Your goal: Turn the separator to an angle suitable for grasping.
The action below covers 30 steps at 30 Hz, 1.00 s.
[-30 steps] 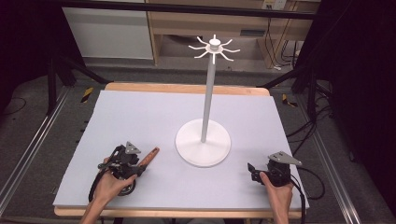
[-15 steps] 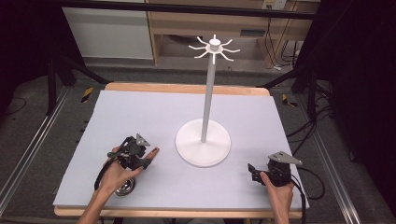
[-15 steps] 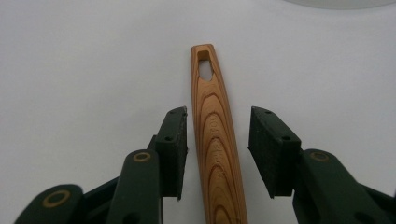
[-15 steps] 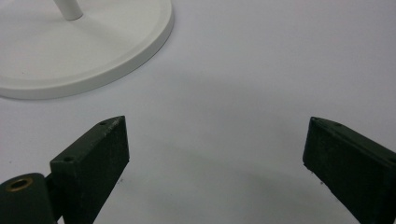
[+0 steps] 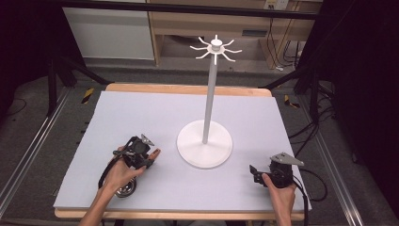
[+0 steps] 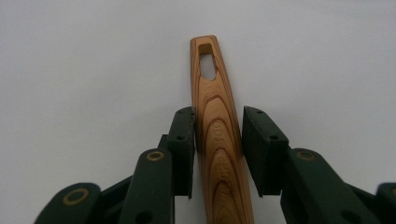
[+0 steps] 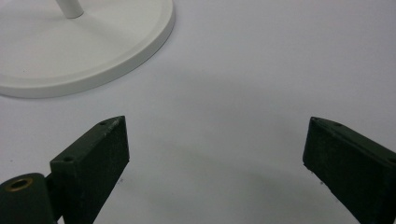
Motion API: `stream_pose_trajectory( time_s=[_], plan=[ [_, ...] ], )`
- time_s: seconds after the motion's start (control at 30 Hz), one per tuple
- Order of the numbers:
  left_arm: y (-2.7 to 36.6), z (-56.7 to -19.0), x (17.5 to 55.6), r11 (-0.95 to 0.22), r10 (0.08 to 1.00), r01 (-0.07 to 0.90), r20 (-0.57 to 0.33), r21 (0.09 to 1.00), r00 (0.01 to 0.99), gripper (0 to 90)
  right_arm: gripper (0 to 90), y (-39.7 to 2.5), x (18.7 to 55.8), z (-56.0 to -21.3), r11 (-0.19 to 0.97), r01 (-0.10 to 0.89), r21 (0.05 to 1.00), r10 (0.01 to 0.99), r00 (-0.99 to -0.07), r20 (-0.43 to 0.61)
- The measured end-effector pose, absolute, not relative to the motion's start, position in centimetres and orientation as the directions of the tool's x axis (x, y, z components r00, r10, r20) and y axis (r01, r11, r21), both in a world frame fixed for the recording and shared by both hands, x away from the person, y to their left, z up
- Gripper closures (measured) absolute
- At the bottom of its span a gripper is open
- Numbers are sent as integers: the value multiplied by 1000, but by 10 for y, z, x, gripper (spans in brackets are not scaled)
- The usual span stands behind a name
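Note:
A utensil's wooden handle (image 6: 217, 93) with a slot near its tip lies on the white table sheet (image 5: 141, 113). My left gripper (image 6: 218, 112) is shut on it at mid-length. In the high view the left gripper (image 5: 147, 157) sits at the front left, the handle tip (image 5: 156, 152) pokes out toward the stand, and the utensil's round metal end (image 5: 125, 189) shows by the wrist. The right gripper (image 5: 254, 172) rests at the front right, and in its own view the right gripper (image 7: 215, 135) stands open over bare sheet.
A white stand (image 5: 204, 147) with a round base, a tall pole and several hook arms at the top (image 5: 216, 47) stands mid-table; its base (image 7: 84, 42) lies just ahead and left of my right gripper. The table's wooden front edge (image 5: 188, 214) is near both hands.
My left gripper has slid forward along the wooden handle toward its tip, uncovering the metal end behind the hand. The right gripper has stayed put.

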<state>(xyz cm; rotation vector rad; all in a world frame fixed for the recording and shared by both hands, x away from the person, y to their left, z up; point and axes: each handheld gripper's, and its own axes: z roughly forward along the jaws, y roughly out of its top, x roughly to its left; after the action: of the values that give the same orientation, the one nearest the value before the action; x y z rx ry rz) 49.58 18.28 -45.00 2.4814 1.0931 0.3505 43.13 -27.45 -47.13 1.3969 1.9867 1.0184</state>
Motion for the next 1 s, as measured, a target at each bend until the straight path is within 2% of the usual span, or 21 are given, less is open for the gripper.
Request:
stream_pose_trajectory(
  time_s=[0.53, 1.0],
  plan=[
    [182, -453, 498, -613, 749, 657, 58, 440, 660, 630, 76, -274, 431, -471, 189, 572, 798, 936, -352, 30],
    [179, -452, 501, -604, 760, 682, 41, 412, 648, 672, 76, -273, 432, -472, 192, 575, 796, 935, -354, 30]
  ],
)
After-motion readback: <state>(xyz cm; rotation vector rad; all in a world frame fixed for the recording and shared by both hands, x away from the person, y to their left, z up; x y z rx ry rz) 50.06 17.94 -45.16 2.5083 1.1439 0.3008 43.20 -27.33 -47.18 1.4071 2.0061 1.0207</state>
